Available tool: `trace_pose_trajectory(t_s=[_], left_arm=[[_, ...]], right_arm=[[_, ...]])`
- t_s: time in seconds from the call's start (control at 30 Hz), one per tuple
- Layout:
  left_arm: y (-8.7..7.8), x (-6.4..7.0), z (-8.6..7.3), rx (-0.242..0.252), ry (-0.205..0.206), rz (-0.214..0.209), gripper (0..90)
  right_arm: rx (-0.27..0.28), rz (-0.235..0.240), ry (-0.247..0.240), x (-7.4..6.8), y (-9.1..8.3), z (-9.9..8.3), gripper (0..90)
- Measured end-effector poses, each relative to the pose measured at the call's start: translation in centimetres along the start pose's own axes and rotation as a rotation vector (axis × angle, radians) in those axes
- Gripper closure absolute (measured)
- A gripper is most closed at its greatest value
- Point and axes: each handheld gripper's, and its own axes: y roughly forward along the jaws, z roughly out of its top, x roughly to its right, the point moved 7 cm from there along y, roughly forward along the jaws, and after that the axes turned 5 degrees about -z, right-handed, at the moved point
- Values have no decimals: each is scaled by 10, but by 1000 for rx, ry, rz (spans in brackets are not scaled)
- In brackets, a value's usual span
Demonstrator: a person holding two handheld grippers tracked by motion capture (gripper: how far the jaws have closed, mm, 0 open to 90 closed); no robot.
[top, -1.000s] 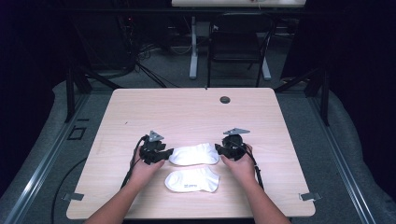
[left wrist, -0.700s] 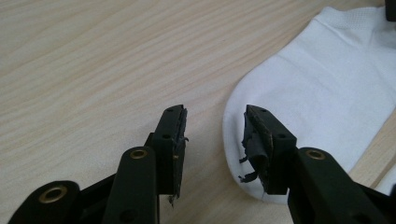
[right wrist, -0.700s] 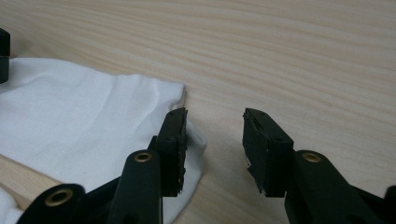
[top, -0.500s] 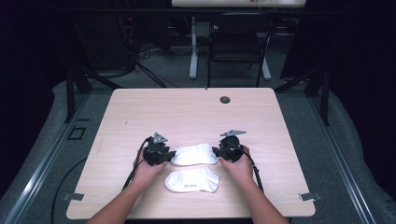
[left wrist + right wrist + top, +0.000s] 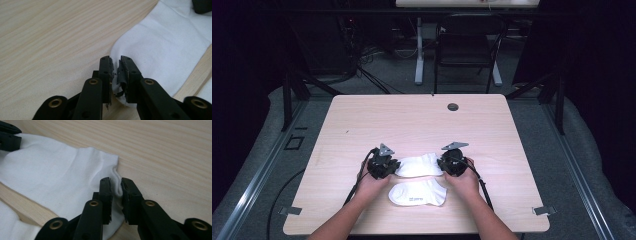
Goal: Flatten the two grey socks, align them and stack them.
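The far sock (image 5: 419, 164) lies flat on the table (image 5: 412, 120), stretched between the left gripper (image 5: 115, 65) and right gripper (image 5: 116, 187), each clenched on one end, and either thin pinch of fabric could slip free on lifting.

Black hand-held gripper (image 5: 115, 72), brass-ringed screws

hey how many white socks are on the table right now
2. The far sock lies stretched between the left gripper and right gripper, each pinching one end. The near sock lies flat just in front of it, between the person's hands.
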Motion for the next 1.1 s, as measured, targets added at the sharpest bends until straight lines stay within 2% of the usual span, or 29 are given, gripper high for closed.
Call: trace_pose_trajectory(t_s=[0.23, 0.33, 0.43, 0.6, 0.93, 1.1], left_arm=[[1, 2, 0, 1, 12, -3, 862], [0, 2, 1, -2, 10, -6, 874], [1, 1, 2, 4, -12, -15, 878], [-3, 1, 6, 23, -19, -24, 878], [-14, 4, 11, 60, -20, -38, 877], [-21, 4, 14, 77, -36, -45, 876]], right_arm=[[15, -15, -27, -3, -1, -1, 854], [18, -36, -61, -4, -3, -1, 859], [23, -36, -68, -5, -5, 0, 860], [39, -34, -80, -8, -11, 4, 859], [66, 15, -38, -15, -23, 20, 859], [76, 38, -51, -22, -32, 27, 860]])
